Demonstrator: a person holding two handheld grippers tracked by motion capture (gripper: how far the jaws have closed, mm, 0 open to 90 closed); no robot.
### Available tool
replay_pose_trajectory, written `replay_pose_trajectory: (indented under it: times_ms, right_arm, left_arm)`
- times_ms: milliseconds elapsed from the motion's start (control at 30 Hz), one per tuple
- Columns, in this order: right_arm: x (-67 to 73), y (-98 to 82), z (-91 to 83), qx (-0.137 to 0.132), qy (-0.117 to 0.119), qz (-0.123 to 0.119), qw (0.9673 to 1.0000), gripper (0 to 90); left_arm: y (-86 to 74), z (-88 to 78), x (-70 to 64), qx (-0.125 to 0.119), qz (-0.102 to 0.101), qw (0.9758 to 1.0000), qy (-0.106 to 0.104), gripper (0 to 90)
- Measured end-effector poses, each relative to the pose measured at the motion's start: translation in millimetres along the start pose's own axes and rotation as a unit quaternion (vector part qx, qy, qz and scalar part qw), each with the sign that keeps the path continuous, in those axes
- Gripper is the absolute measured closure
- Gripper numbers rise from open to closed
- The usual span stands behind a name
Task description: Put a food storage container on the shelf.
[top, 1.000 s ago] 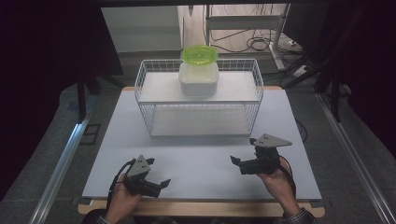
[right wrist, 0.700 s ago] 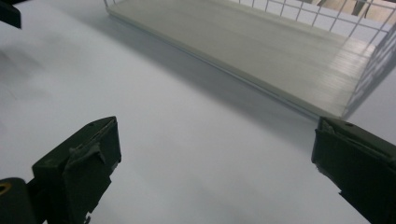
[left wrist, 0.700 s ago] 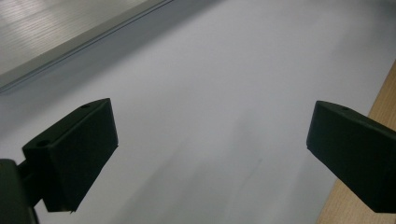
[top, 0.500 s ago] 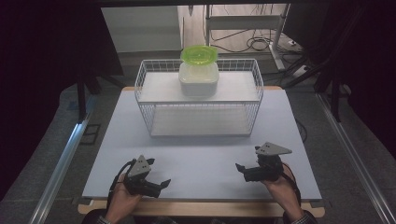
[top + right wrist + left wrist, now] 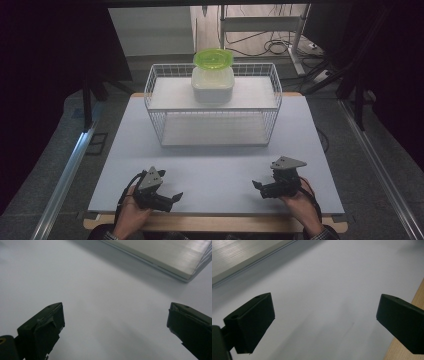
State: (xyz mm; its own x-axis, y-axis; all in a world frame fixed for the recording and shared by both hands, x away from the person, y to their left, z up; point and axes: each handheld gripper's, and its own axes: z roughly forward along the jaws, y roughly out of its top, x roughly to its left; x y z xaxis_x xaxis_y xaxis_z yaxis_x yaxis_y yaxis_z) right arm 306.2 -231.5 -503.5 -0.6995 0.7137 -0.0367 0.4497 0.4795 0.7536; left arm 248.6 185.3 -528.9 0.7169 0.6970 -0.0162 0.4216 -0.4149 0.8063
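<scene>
Left hand-held gripper (image 5: 172, 198) and right hand-held gripper (image 5: 260, 186) both gaping wide, empty, hovering over bare white table (image 5: 215, 165), white wire basket (image 5: 212, 107) holding green-lidded translucent plastic container (image 5: 213, 75) sitting well beyond.

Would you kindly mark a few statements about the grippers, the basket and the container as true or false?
1. The left gripper is open. True.
2. The right gripper holds the container. False: it is open, holding nothing.
3. The container sits on the wire basket. True.
4. The container's lid is red. False: it is green.
5. Both grippers are near the table's front edge. True.
</scene>
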Motion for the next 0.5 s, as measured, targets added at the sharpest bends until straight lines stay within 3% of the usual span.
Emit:
replay_pose_trajectory:
  times_ms: [267,500]
  right_arm:
    - [1.1,-3.2,7.2,0.022,0.007,-0.003,0.9997,1.3]
    - [-0.4,-3.7,7.9,0.025,0.007,-0.002,0.9997,1.3]
  left_arm:
    - [-0.4,1.0,-0.3,0.005,0.001,1.0,0.002,1.4]
    - [0.0,1.6,-0.1,0.005,0.0,1.0,0.003,1.4]
